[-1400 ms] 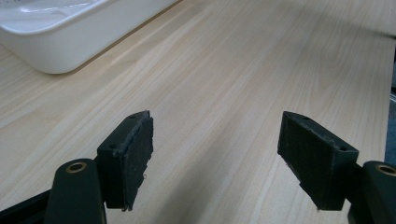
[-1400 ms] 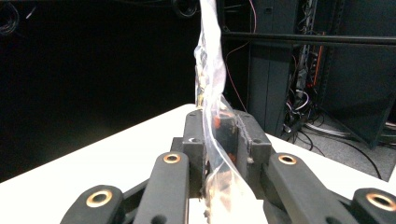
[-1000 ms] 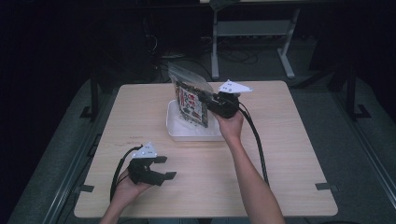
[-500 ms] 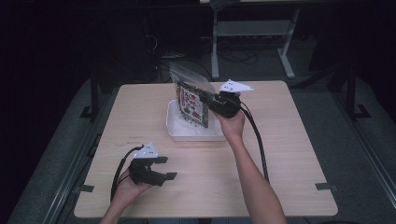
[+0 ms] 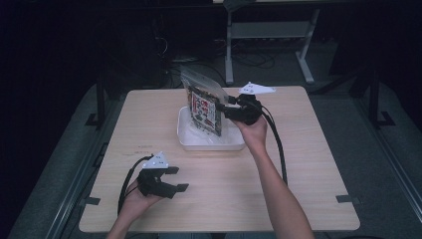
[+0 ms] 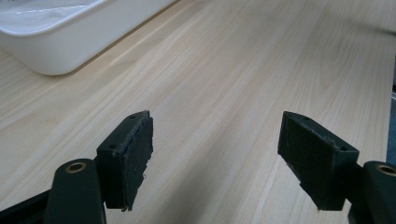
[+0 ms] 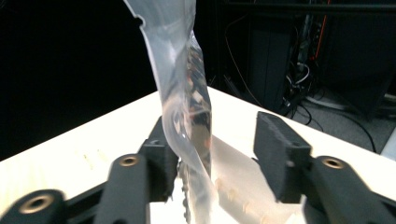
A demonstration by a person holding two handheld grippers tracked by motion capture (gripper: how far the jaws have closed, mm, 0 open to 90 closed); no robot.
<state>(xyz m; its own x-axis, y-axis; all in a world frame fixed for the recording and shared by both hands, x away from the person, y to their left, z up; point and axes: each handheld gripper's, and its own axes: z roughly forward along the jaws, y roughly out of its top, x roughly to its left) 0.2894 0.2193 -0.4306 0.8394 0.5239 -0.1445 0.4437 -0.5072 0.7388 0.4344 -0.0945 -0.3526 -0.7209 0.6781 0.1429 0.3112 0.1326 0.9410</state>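
The right gripper (image 5: 221, 106) has just spread its fingers apart, and the clear bag (image 5: 203, 102) stands upright between them in the white tray (image 5: 211, 144) mid-tabletop (image 5: 308, 149) (one finger beside the film, the other clear), while the left gripper (image 5: 176, 179) rests wide and empty near the front edge.

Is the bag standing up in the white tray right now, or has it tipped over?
Upright. The bag stands on edge in the white tray; the right gripper has just been opening, one pad clear of it.
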